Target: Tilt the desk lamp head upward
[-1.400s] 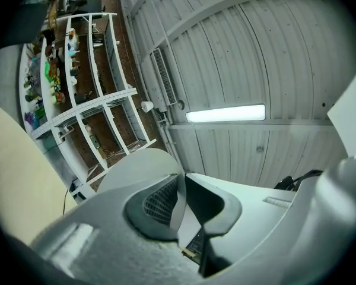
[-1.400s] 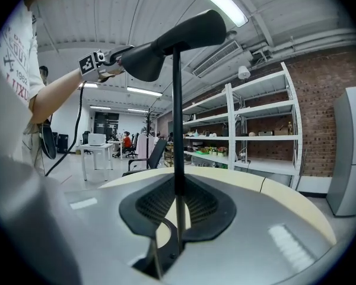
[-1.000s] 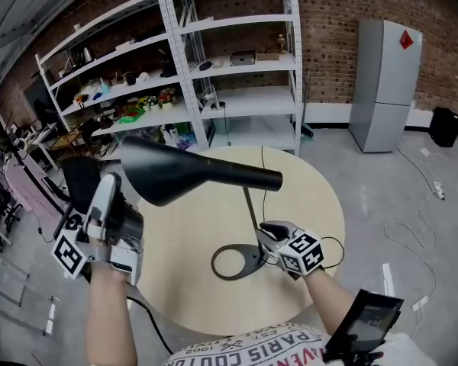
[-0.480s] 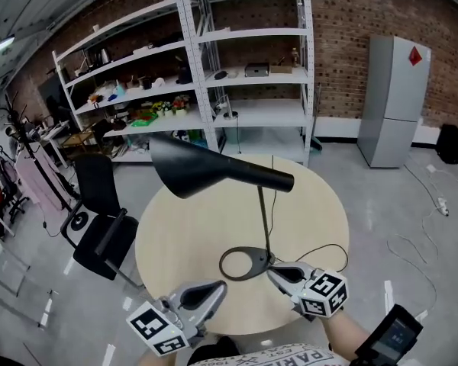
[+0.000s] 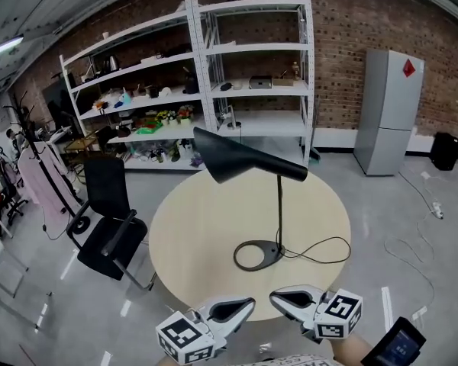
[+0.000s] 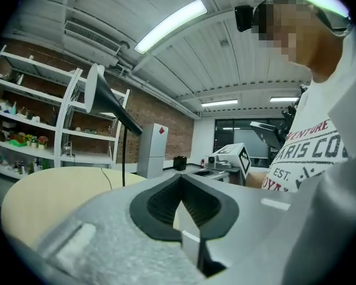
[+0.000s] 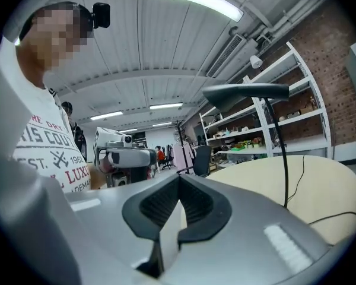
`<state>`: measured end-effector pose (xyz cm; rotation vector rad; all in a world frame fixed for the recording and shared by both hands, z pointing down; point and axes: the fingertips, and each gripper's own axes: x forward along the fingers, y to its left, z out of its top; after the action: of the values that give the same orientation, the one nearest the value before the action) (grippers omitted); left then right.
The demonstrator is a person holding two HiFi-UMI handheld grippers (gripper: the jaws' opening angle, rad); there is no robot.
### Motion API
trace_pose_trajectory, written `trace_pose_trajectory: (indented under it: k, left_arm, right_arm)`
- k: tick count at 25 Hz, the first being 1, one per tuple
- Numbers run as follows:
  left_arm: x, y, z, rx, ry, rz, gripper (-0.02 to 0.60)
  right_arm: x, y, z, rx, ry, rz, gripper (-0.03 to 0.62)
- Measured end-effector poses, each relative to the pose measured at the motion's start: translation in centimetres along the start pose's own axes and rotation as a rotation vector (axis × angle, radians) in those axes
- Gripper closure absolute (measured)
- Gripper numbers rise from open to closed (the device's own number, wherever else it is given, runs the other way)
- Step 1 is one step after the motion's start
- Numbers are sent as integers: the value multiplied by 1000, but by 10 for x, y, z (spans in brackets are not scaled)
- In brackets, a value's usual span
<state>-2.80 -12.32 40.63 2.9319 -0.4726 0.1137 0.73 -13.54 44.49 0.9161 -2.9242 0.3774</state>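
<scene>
The black desk lamp stands on the round beige table [image 5: 191, 235], ring base [image 5: 257, 255] flat and thin stem [image 5: 279, 212] upright. Its cone head [image 5: 237, 158] points left, with the wide mouth higher than the narrow end. My left gripper [image 5: 248, 303] and right gripper [image 5: 277, 296] hover at the table's near edge, both shut and holding nothing, well short of the lamp. In the left gripper view the closed gripper [image 6: 181, 178] has the lamp head [image 6: 104, 97] far off to its left. The right gripper view shows the shut gripper [image 7: 179, 178] and the lamp head [image 7: 246, 92] up to the right.
The lamp's cord [image 5: 320, 250] loops across the table to the right. A black office chair [image 5: 111, 227] stands left of the table. White shelving [image 5: 214, 90] and a grey fridge [image 5: 385, 113] line the brick back wall. A dark handheld device [image 5: 401, 345] sits at the bottom right.
Both grippers have drawn back from the lamp to the table's near edge. The left dropped from beside the lamp head; the right came away from the base and shut.
</scene>
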Motion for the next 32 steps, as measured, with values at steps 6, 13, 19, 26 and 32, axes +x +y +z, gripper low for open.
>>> trace_pose_trajectory:
  k: [6, 13, 19, 26, 32]
  left_arm:
    - [-65, -32, -12, -34, -22, 3, 584]
    - [-105, -76, -19, -18, -21, -44, 584]
    - [-110, -96, -15, -6, -40, -65, 584]
    - [-111, -102, -13, 8, -44, -97, 584]
    - [-114, -102, -22, -12, -31, -92, 584]
  right_arm:
    - [8, 80, -7, -4, -30, -13, 595]
    - [-4, 139, -17, -68, 1, -75, 595]
    - [-24, 159, -14, -74, -14, -116, 594]
    - [-35, 167, -16, -72, -14, -150, 594]
    - [-33, 165, -24, -41, -16, -150, 594]
